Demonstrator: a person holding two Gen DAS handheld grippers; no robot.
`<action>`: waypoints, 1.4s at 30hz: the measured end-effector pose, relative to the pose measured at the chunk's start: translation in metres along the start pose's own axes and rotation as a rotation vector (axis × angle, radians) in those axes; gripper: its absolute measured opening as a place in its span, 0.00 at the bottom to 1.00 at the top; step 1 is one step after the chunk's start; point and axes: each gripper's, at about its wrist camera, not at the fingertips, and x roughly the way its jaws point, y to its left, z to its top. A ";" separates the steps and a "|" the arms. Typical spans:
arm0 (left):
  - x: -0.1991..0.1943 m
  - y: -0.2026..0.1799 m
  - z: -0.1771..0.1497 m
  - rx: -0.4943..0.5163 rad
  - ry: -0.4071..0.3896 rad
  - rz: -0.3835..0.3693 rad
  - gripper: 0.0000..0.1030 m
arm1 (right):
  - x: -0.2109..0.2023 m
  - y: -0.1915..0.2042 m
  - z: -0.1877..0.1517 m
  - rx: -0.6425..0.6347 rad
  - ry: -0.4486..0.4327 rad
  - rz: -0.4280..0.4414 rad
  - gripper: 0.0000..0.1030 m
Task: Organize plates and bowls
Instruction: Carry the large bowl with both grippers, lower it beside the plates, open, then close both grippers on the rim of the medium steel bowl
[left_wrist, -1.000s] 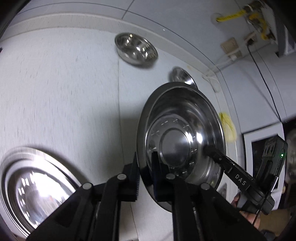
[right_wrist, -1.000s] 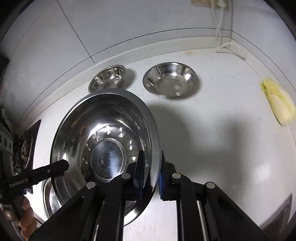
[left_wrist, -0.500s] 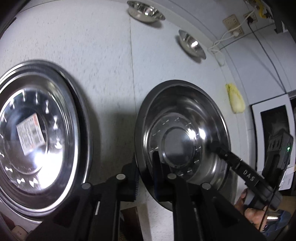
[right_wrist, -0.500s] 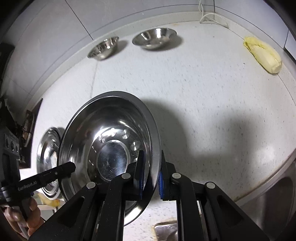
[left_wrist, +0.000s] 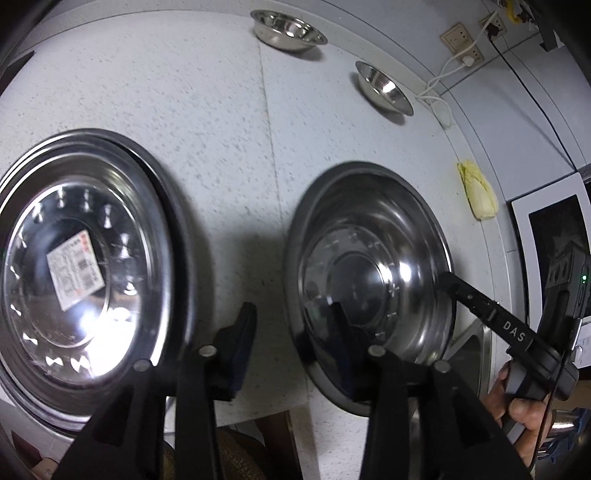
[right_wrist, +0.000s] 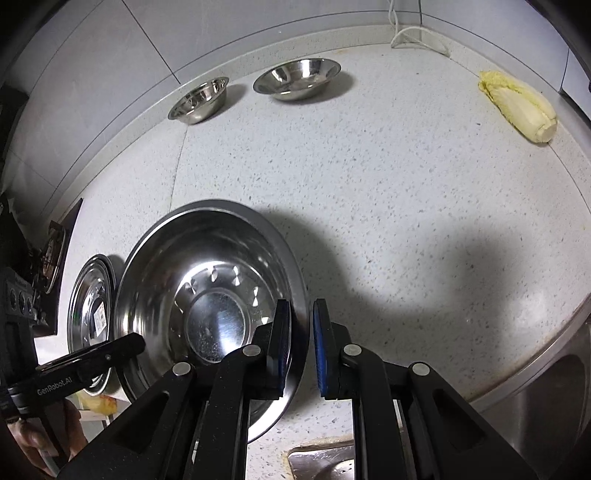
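Note:
A large steel bowl (left_wrist: 373, 280) (right_wrist: 207, 295) rests on the white speckled counter near its front edge. My left gripper (left_wrist: 291, 339) is open, its jaws straddling the bowl's left rim. My right gripper (right_wrist: 301, 343) is slightly open, its jaws on either side of the bowl's right rim without pinching it. A stack of large steel plates with a label sticker (left_wrist: 77, 266) (right_wrist: 90, 321) lies just left of the bowl. Two small steel bowls (left_wrist: 288, 31) (left_wrist: 384, 86) sit at the back by the wall; they also show in the right wrist view (right_wrist: 199, 99) (right_wrist: 297, 79).
A yellow napa cabbage (right_wrist: 521, 107) (left_wrist: 476, 192) lies at the counter's right. A steel sink (right_wrist: 546, 406) is at the front right. Wall sockets with white cables (left_wrist: 461, 40) are behind. A dark appliance (left_wrist: 554, 229) stands at the right.
The bowl came down from a tilted hold in the air onto the counter beside the plates. Both grippers have opened and let go of its rim.

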 end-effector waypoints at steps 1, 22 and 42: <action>-0.001 0.002 0.001 -0.006 -0.004 0.004 0.39 | 0.000 0.000 0.000 -0.001 -0.001 0.000 0.12; -0.011 -0.043 0.138 0.007 -0.112 -0.047 0.41 | 0.010 -0.006 0.126 -0.091 -0.104 -0.041 0.50; 0.148 -0.088 0.302 -0.031 -0.017 -0.052 0.40 | 0.137 -0.057 0.257 0.077 -0.056 -0.002 0.33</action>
